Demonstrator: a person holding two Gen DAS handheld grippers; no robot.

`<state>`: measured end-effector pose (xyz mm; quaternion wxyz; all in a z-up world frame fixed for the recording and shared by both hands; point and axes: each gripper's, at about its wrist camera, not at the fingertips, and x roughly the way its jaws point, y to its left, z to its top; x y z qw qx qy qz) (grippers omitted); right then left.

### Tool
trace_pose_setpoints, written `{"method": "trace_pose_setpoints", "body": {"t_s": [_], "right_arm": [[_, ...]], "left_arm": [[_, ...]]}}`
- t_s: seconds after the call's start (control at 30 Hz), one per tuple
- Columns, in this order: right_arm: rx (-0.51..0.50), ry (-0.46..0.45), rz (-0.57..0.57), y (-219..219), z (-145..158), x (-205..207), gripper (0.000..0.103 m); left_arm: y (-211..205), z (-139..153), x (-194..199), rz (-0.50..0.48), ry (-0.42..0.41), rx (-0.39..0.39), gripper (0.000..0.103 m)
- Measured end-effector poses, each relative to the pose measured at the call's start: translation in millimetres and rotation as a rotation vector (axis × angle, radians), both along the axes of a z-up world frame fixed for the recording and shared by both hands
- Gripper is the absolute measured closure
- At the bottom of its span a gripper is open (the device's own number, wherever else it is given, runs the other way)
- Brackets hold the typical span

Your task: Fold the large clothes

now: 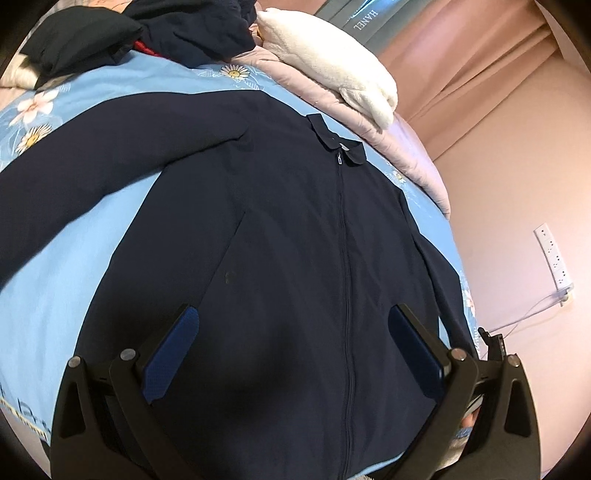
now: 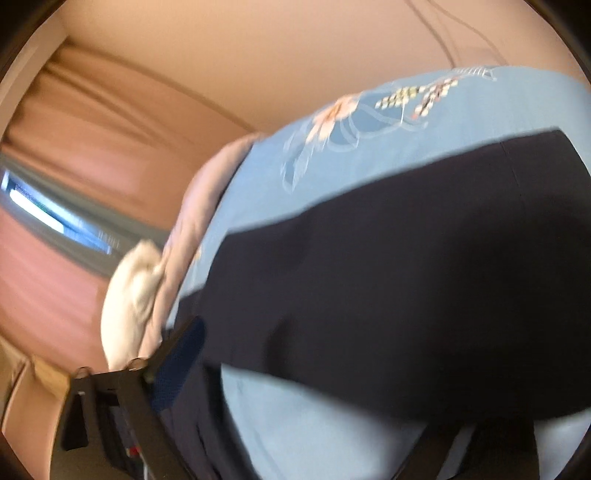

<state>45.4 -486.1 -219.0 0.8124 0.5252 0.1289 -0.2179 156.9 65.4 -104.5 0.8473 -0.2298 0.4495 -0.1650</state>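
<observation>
We find one navy jacket (image 1: 280, 229), zipped, flat on a blue sheet (image 1: 85, 236). Our left gripper (image 1: 293, 347) hovers with jaws spread, pinching nothing. Our right gripper (image 2: 295, 369) is blurred, its jaws apart over a sleeve (image 2: 388, 295).

home bedroom: bed (image 1: 66, 258) with light blue daisy-print sheet (image 1: 44, 280), pink quilt (image 1: 399, 147) and white fleece blanket (image 1: 332, 62) at the far end, pile of dark clothes (image 1: 192, 26), pink curtains (image 1: 461, 48), wall socket strip (image 1: 552, 254) with cable

Left wrist view sharp and evenly lit, soft shadow on the jacket (image 1: 280, 229) near bottom; right wrist view heavily motion-blurred, warm cast; both fisheye-warped with dark corners.
</observation>
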Motion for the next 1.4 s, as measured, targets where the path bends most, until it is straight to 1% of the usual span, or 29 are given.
{"method": "trace_pose_setpoints", "body": {"t_s": [0.03,0.1,0.13,0.17,0.2,0.23,0.27,0.33,0.43,0.47,0.5,0.57,0.63,0.7,0.77,0.8,0.87,0.93,0.97,1.0,1.03,1.1,1.13,1.2,1.27,1.3,1.33,1.37,1.4], "right_arm": [[0.01,0.008,-0.023,-1.3,-1.3,0.0,0.039],[0.058,0.003,-0.072,-10.2,-4.5,0.9,0.067],[0.062,0.01,-0.088,-12.5,-4.0,0.5,0.075],[0.052,0.027,-0.106,-13.0,-0.9,-1.8,0.089],[0.04,0.032,-0.113,-14.0,3.4,-2.0,0.093],[0.015,0.033,-0.108,-15.8,13.6,-0.8,0.093],[-0.019,0.044,-0.101,-15.2,23.9,3.1,0.098],[-0.115,0.064,-0.086,-11.1,51.2,9.5,0.099],[-0.318,0.117,-0.061,10.2,112.1,23.9,0.099],[-0.364,0.129,-0.056,12.9,123.6,29.4,0.099],[-0.447,0.153,-0.045,27.1,147.6,38.5,0.099],[-0.562,0.191,-0.039,42.1,177.4,62.8,0.099],[-0.706,0.228,-0.013,80.1,212.9,89.5,0.099],[-0.813,0.265,0.025,111.0,231.1,117.0,0.099],[-0.946,0.303,0.083,157.8,244.1,149.5,0.099],[-1.033,0.331,0.137,192.5,246.9,169.6,0.099],[-1.162,0.381,0.212,239.0,237.0,197.3,0.099],[-1.338,0.47,0.314,306.7,211.6,231.1,0.099],[-1.395,0.503,0.341,324.9,200.0,240.2,0.099],[-1.478,0.557,0.371,352.0,182.0,252.5,0.099],[-1.586,0.619,0.406,384.7,152.3,265.5,0.099],[-1.77,0.731,0.466,426.8,100.6,283.3,0.099],[-1.839,0.774,0.509,444.3,75.2,288.9,0.1],[-1.897,0.857,0.643,470.4,31.4,290.3,0.1],[-1.888,0.913,0.764,483.6,3.9,288.1,0.099],[-1.899,0.913,0.794,487.8,-1.0,283.5,0.099],[-1.939,0.895,0.801,490.2,-7.1,274.2,0.099],[-1.952,0.871,0.803,490.7,-4.6,267.5,0.099],[-1.945,0.851,0.815,488.8,-1.6,263.3,0.089]], "left_arm": [[-0.6,-0.3,3.0,-0.001,0.0,0.001,0.0],[-2.3,-1.4,11.0,-0.003,0.0,0.01,0.0],[-3.6,-2.3,16.0,-0.003,0.0,0.022,0.0],[-4.9,-3.1,20.8,-0.002,0.001,0.034,0.0],[-6.1,-4.3,25.1,0.001,0.003,0.052,0.0],[-6.4,-5.4,29.7,0.001,0.008,0.067,0.0],[-6.5,-6.1,33.7,-0.002,0.01,0.072,0.0],[-6.1,-6.1,42.7,-0.011,0.009,0.077,0.0],[-4.7,-1.6,51.1,-0.016,-0.009,0.096,0.0],[-4.4,0.2,52.9,-0.019,-0.015,0.097,0.0],[-3.0,3.2,55.3,-0.023,-0.027,0.101,0.0],[-2.0,6.5,59.4,-0.025,-0.04,0.104,0.0],[0.9,9.9,64.9,-0.026,-0.053,0.097,0.0],[6.3,12.2,70.6,-0.02,-0.064,0.093,0.0],[13.2,13.4,73.7,-0.008,-0.07,0.088,0.0],[19.2,14.0,75.1,0.001,-0.075,0.082,0.0],[29.0,14.4,76.4,0.017,-0.079,0.078,0.0],[43.0,12.8,78.0,0.043,-0.079,0.077,0.0],[49.6,11.7,78.7,0.055,-0.077,0.076,0.0],[59.0,8.7,80.2,0.074,-0.067,0.076,0.0],[65.3,6.4,81.2,0.085,-0.059,0.075,0.0],[78.8,1.1,82.7,0.108,-0.049,0.072,0.0],[85.1,-1.7,83.3,0.118,-0.042,0.073,0.0],[95.1,-6.3,84.1,0.129,-0.032,0.071,0.0],[103.1,-11.1,85.0,0.139,-0.02,0.075,0.0],[106.7,-13.7,86.1,0.142,-0.015,0.08,0.0],[108.7,-15.7,86.9,0.144,-0.008,0.084,0.0],[110.4,-18.1,88.5,0.145,0.001,0.09,0.0],[111.7,-20.1,89.9,0.147,0.006,0.092,0.0]]}}
